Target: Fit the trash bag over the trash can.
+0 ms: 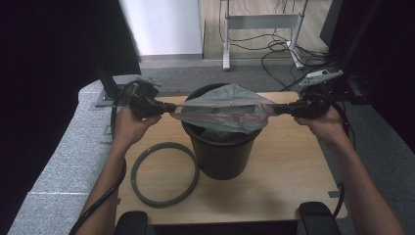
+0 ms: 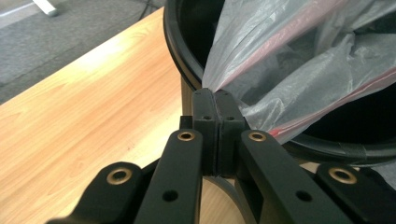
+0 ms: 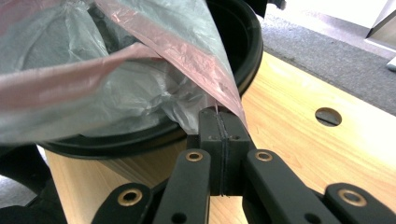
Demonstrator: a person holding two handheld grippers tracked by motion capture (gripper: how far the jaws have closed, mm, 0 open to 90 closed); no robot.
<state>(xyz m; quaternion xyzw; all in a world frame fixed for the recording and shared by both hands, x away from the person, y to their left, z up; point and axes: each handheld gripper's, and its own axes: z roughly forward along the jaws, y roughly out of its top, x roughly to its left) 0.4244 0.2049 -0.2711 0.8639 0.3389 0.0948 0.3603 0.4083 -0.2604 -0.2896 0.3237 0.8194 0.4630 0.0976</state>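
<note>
Left tongs [image 1: 164, 108] and right tongs [image 1: 280, 109], each clamped on opposite edges of a translucent bin liner [image 1: 225, 110] with a pink rim band, holding its mouth stretched flat just above the black bin [image 1: 221, 149]. The bin stands near the middle of the bench [image 1: 284, 181], toward its far edge; a grey retaining ring [image 1: 165, 174] lies beside it, toward the near left corner. Probable risks: the thin film tears or slips from the tongs if pulled tighter; uneven lowering leaves the liner off the rim or tips the bin.
</note>
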